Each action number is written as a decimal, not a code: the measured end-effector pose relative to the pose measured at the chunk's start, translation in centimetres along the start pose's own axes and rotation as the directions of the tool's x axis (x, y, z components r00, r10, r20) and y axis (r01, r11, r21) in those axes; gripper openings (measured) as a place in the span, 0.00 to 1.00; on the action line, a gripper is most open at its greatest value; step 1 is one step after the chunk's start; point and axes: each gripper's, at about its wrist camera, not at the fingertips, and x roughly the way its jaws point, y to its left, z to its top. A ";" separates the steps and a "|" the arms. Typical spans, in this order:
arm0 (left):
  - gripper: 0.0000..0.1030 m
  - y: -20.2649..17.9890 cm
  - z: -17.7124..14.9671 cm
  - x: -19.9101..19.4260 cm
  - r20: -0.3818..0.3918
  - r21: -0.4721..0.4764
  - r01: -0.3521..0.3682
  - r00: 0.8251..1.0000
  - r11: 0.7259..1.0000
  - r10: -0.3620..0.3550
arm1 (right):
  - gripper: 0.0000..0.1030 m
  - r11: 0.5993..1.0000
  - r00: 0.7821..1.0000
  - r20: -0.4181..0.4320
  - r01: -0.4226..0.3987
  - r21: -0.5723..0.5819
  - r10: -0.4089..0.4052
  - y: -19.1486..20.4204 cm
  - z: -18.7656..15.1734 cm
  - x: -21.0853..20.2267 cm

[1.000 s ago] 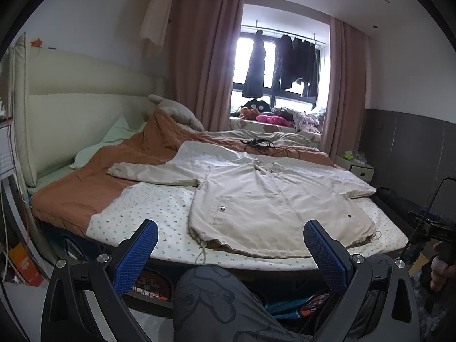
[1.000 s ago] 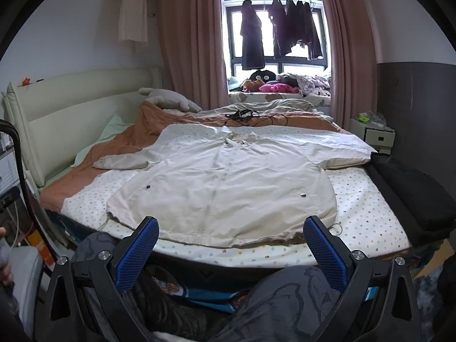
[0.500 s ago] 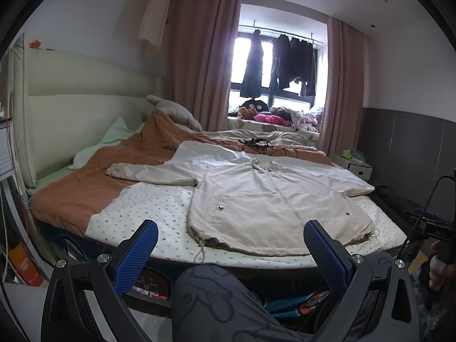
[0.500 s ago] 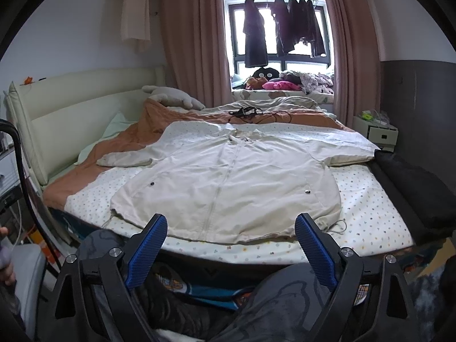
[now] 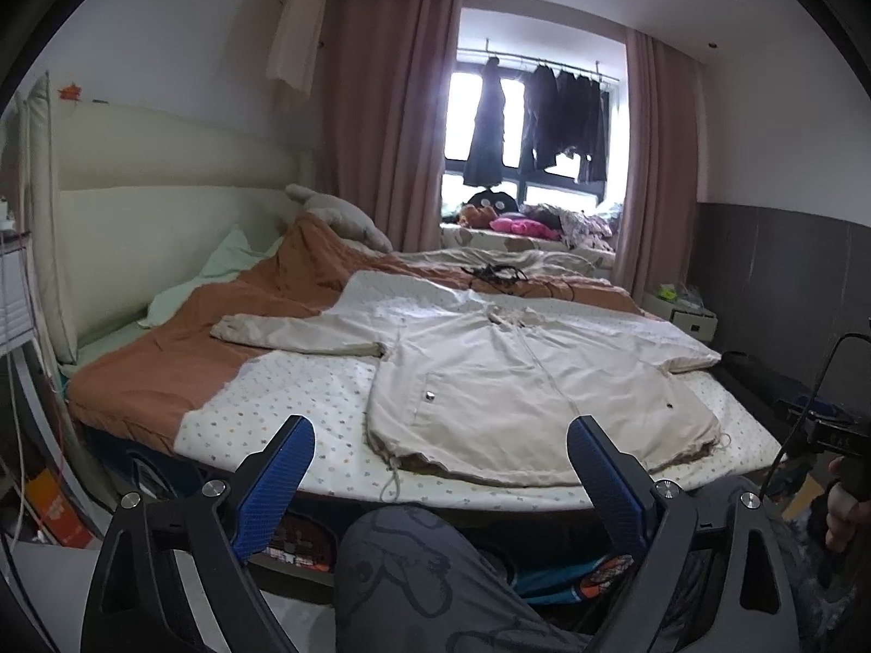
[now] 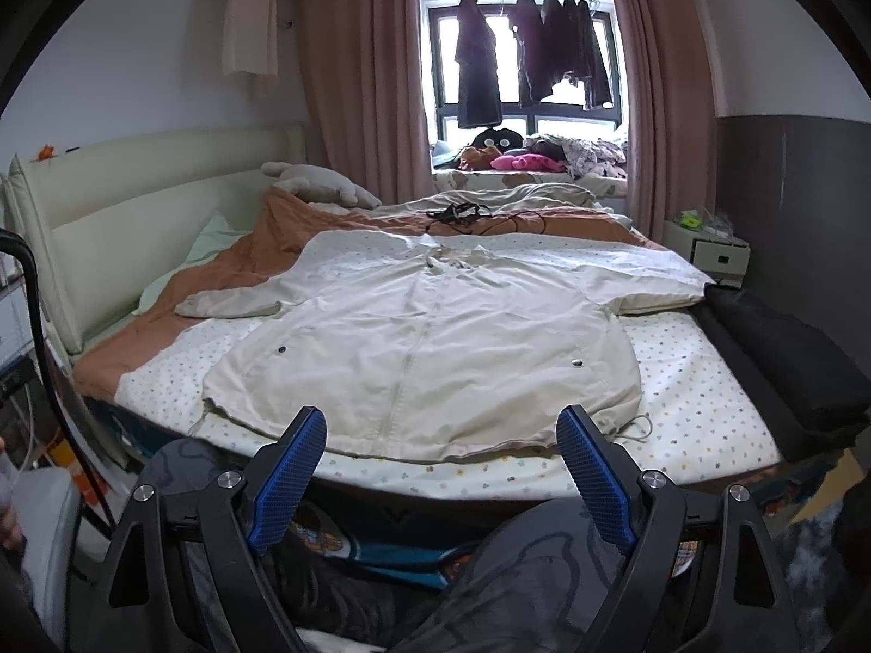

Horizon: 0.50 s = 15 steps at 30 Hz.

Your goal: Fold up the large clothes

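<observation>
Beyond both pairs of jaws, well apart from the blue pads, the cream jacket (image 6: 424,337) lies flat and front-up on the dotted sheet (image 6: 702,381) of the bed (image 5: 130,392), sleeves spread, hem nearest; nothing is folded yet. The left gripper (image 5: 441,468) and the right gripper (image 6: 441,457) stand wide with nothing between them, both having just been closing a little. The hem drawstring (image 6: 637,427) dangles ahead of the right jaw and could snag a pad; a pinch taking only the top layer would drag the front panel and wrinkle it; the far sleeve (image 5: 294,337) overlaps the orange quilt (image 5: 163,359), so a pull may bunch both.
</observation>
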 end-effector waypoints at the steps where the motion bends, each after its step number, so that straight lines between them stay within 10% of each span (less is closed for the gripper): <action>1: 0.94 0.0 0.0 -0.1 0.001 0.000 0.004 1.000 1.000 -0.004 | 0.84 1.000 1.000 -0.004 0.002 -0.003 -0.002 0.1 0.1 0.0; 15: 1.00 0.3 2.3 0.2 0.002 -0.033 0.028 1.000 0.999 -0.028 | 0.89 0.994 0.994 -0.012 -0.107 0.009 0.107 0.6 3.1 0.0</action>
